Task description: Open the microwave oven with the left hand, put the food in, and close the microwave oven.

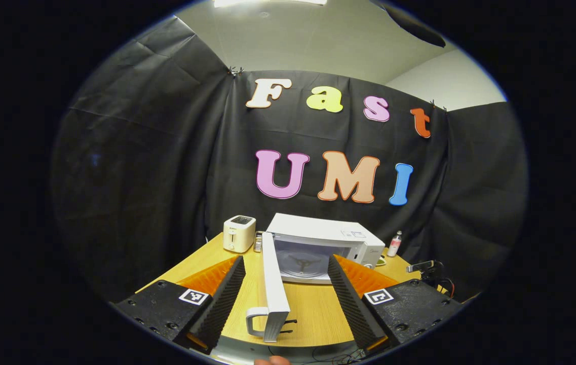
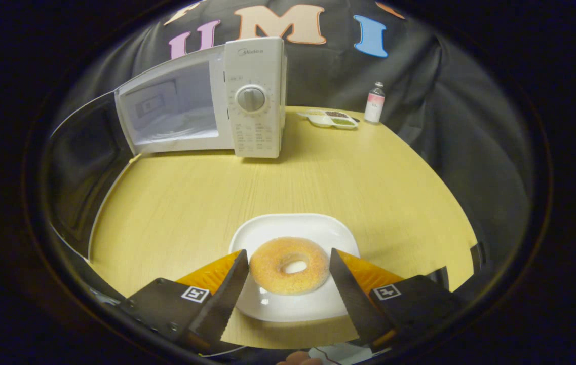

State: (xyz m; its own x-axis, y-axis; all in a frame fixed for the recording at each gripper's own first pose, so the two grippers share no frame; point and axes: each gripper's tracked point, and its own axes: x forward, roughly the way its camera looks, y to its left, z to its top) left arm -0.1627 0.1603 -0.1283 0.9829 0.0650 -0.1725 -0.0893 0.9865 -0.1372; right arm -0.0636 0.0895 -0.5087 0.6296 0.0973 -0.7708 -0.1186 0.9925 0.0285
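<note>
At lower centre of the right gripper view, my right gripper spreads its jaws wide around a doughnut on a white plate, not pressing it. At upper left stands the microwave oven, door open. My left gripper hangs wide, empty.

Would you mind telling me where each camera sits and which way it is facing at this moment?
Left gripper view: rides the left gripper, facing the open microwave and its swung-out door, the toaster beside it; its own open jaws frame the door.
Right gripper view: rides the right gripper, angled down at the doughnut on a white plate between open jaws.
Shared: microwave, wooden table, small bottle.
</note>
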